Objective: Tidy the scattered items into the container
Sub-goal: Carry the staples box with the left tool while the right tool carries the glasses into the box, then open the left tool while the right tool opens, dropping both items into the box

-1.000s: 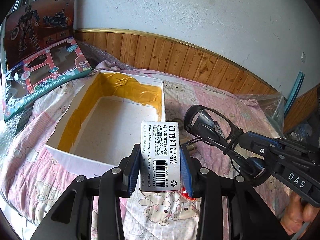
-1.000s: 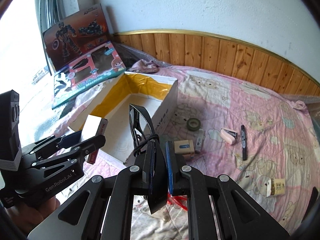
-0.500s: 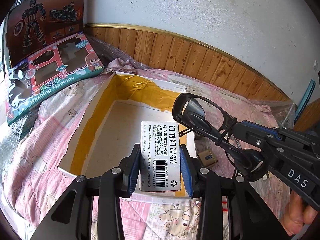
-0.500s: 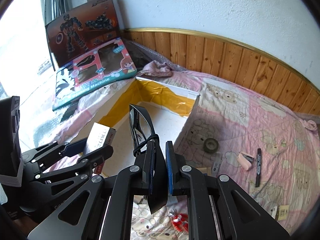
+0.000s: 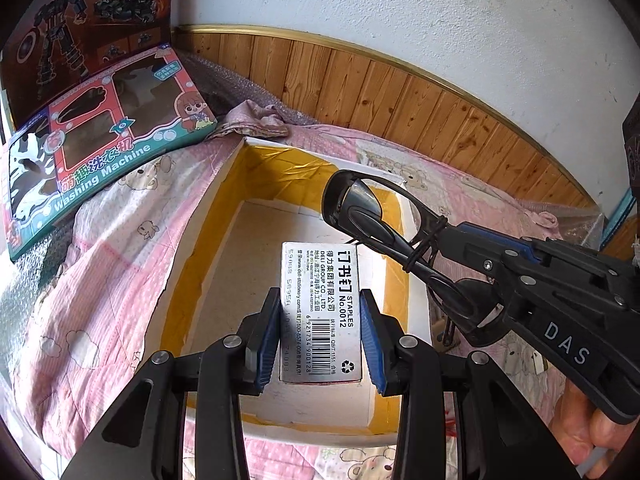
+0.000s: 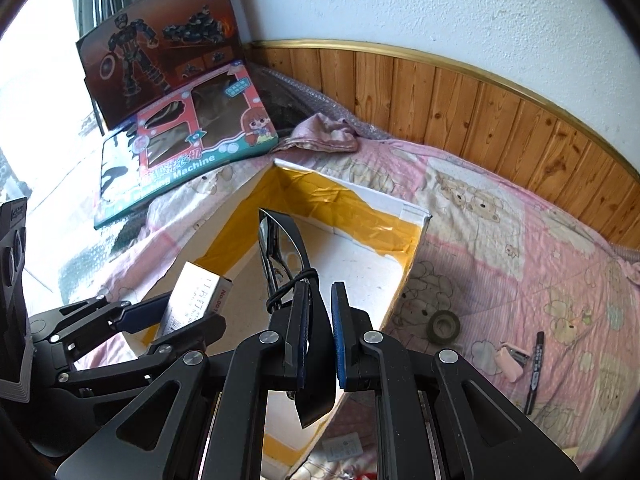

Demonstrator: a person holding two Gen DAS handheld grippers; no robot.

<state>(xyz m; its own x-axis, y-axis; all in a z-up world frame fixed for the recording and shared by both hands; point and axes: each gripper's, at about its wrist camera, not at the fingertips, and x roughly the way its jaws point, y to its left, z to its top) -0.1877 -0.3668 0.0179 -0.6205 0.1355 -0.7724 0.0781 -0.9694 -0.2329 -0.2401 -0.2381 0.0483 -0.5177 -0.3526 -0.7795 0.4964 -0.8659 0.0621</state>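
Over the open cardboard box [image 5: 208, 264] on the bed, the left gripper [image 5: 320, 340] clamps a staples box [image 5: 322, 312], label up, its barcode readable only in the left wrist view. Beside it the right gripper [image 6: 318, 326] pinches folded black glasses [image 6: 280, 248] by a temple, lenses above the box interior. Only the right wrist view shows what lies on the pink quilt [image 6: 500, 240] beyond the box wall: a tape roll [image 6: 443, 326], a pink stapler [image 6: 512, 362] and a black marker [image 6: 535, 364]. Two toy boxes [image 5: 100, 148] lean at the far left corner.
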